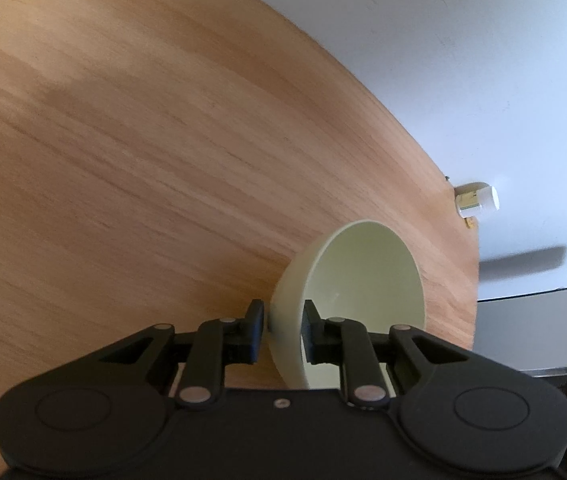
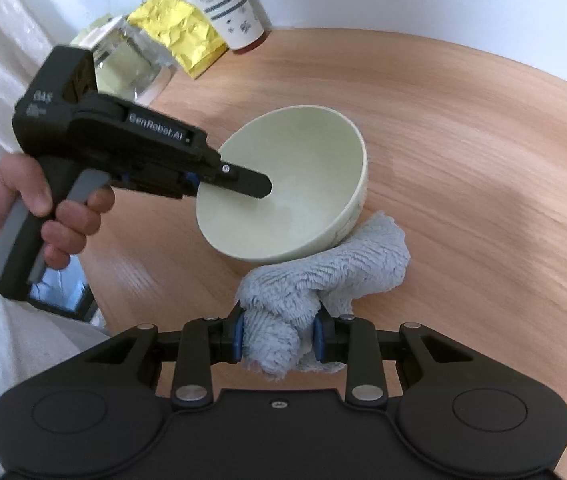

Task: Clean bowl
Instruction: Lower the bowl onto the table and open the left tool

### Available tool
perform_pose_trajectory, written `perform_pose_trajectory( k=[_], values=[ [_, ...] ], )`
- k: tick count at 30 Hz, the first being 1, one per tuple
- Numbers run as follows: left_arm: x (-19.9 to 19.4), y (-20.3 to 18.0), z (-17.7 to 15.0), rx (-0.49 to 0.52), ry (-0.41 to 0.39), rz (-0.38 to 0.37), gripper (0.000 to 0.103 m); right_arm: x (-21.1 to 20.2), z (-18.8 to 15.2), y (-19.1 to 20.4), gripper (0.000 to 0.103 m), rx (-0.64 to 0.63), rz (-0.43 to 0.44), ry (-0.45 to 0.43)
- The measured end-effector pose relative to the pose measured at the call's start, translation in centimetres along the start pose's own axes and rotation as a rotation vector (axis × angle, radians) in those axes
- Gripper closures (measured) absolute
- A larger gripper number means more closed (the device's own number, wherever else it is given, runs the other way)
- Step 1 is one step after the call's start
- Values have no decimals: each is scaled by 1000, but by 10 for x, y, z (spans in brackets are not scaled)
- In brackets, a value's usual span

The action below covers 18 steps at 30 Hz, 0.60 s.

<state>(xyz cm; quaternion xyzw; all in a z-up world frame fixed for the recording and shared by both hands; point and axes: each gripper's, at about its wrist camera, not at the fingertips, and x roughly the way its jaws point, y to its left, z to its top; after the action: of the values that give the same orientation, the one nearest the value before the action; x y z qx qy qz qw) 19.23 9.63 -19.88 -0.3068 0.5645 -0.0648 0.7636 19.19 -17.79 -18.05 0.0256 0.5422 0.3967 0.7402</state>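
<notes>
A pale green bowl (image 1: 363,280) hangs tilted over the wooden table (image 1: 163,160), its rim pinched by my left gripper (image 1: 283,330), one finger outside the wall and one inside. In the right wrist view the same bowl (image 2: 295,176) opens toward the camera, with the left gripper (image 2: 259,188) held by a person's hand (image 2: 63,216) clamped on its left rim. My right gripper (image 2: 279,338) is shut on a bunched grey-blue fluffy cloth (image 2: 323,272). The cloth lies just below the bowl's outer wall and seems to touch it at the lower right.
At the table's far left in the right wrist view stand a patterned paper cup (image 2: 223,4), a crumpled yellow bag (image 2: 179,32) and a clear container (image 2: 123,64). A small white bottle (image 1: 477,199) lies near the table edge in the left wrist view. A white wall is behind.
</notes>
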Motion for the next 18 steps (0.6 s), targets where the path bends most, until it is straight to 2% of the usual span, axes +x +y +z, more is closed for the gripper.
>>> perform_pose_trajectory(
  k=[1,4,6,8,9,11,14,16,18],
  values=[
    [0,-2,0,8,-4,11,81,-1,-1,0,68,-2,-8,-3],
    [-3,-5,1,19,-14,45,66,-9,-5,-5,68,13,-36,-19],
    [-6,-8,2,39,-10,57,62,-16,-9,-11,68,36,-59,-37],
    [-11,-13,1,63,-23,71,49,-25,-14,-20,68,63,-91,-58],
    [-15,-15,1,74,-34,77,47,-27,-15,-23,68,73,-103,-62],
    [-18,-18,1,87,-42,92,32,-33,-19,-34,68,115,-127,-84],
    [-20,-23,-2,97,-46,149,26,-39,-24,-49,68,198,-105,-110],
    [-20,-25,-4,101,-52,182,16,-40,-27,-53,68,199,-141,-121],
    [-21,-28,-6,107,-60,205,15,-39,-29,-55,68,206,-164,-124]
  ],
)
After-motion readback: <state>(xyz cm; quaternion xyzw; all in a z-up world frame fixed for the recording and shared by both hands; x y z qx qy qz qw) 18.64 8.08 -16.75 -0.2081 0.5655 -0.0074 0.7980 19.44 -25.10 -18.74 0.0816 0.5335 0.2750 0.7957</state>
